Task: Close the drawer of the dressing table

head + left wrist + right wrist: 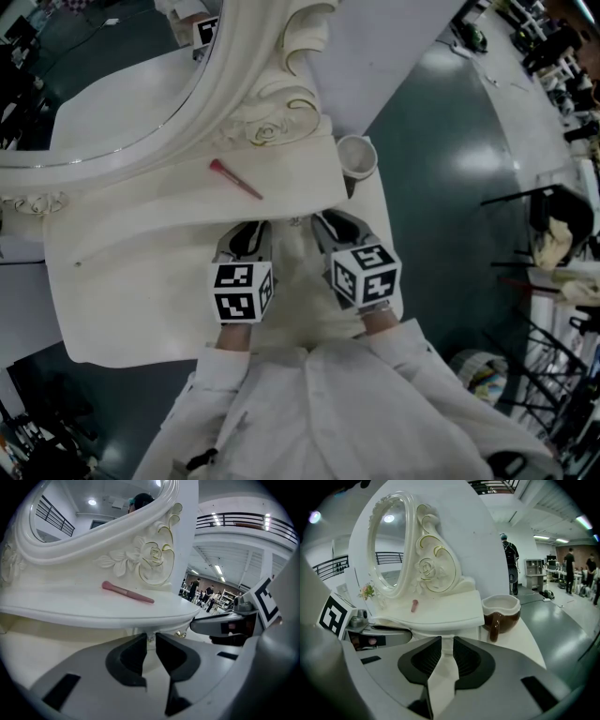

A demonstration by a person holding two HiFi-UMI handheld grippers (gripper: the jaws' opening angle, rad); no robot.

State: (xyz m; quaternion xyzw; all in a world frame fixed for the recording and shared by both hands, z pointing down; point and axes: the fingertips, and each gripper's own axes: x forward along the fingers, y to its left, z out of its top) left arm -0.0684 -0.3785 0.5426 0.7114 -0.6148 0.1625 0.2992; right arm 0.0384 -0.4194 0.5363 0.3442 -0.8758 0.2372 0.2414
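Note:
The white dressing table (141, 272) has an oval mirror and a raised shelf (281, 178). Under that shelf's front edge sits the small drawer front (445, 631), with a small knob (149, 637). Both grippers point at it side by side. My left gripper (246, 234) (150, 637) has its jaws drawn to a narrow slit, nothing between them, and the knob shows just beyond the tips. My right gripper (333, 223) (447, 641) is likewise shut, its tips right at the drawer front. I cannot tell how far out the drawer stands.
A pink brush (234, 178) lies on the raised shelf. A brown and white cup (356, 156) (500, 613) stands on the table at the right of the shelf. Dark floor surrounds the table, and racks and clutter stand at the far right (562, 244).

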